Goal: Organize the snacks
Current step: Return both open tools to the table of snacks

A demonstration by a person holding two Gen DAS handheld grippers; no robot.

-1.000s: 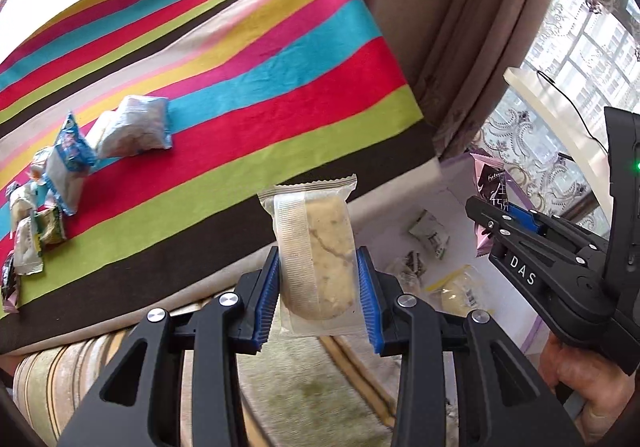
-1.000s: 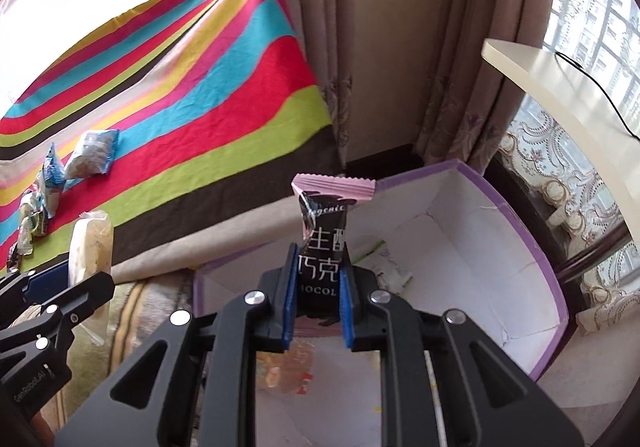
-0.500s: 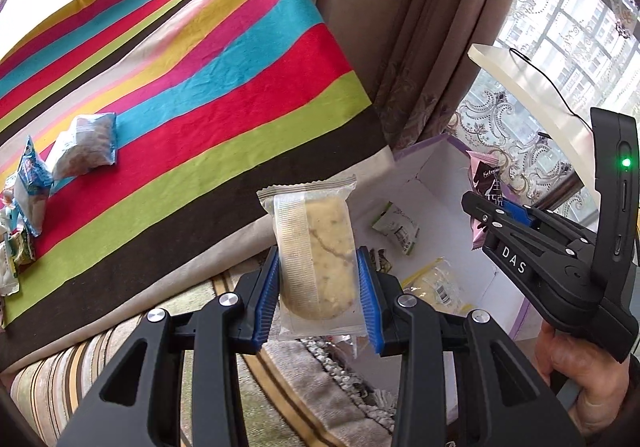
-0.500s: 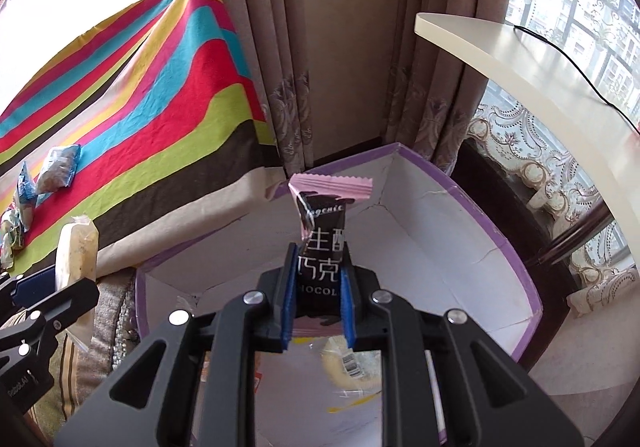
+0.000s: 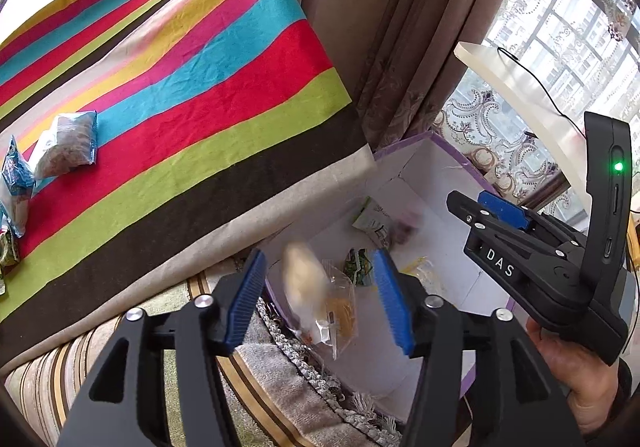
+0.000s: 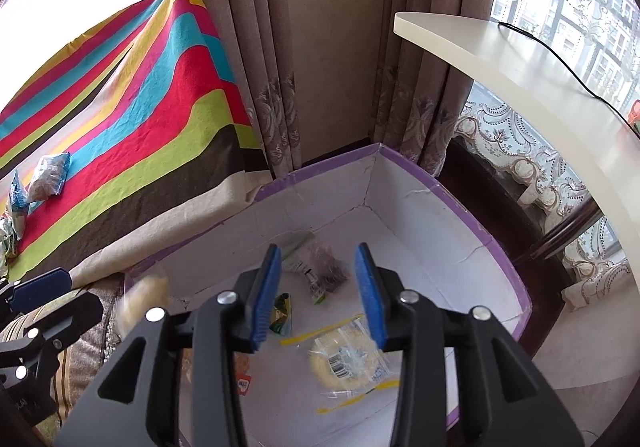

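Both grippers are poised over the purple-rimmed box, which stands beside the striped cloth. The left gripper has just been opening: its blue pads are spread and the pale cake packet shows as a blur between them, touching neither, apparently dropping. The right gripper has likewise just been opening; its pads stand apart with nothing between them, and a smeared dark wrapper shows low in the box beyond them, probably the chocolate bar. In the right wrist view the cake blur sits close to the box's near rim, so whether it lands inside I cannot tell. Judgement: the step is release into the box; done well, it means keeping both hands steady above the opening until each packet settles, releasing nearer the middle than the rim. Several packets remain on the cloth, so the task looks part done.
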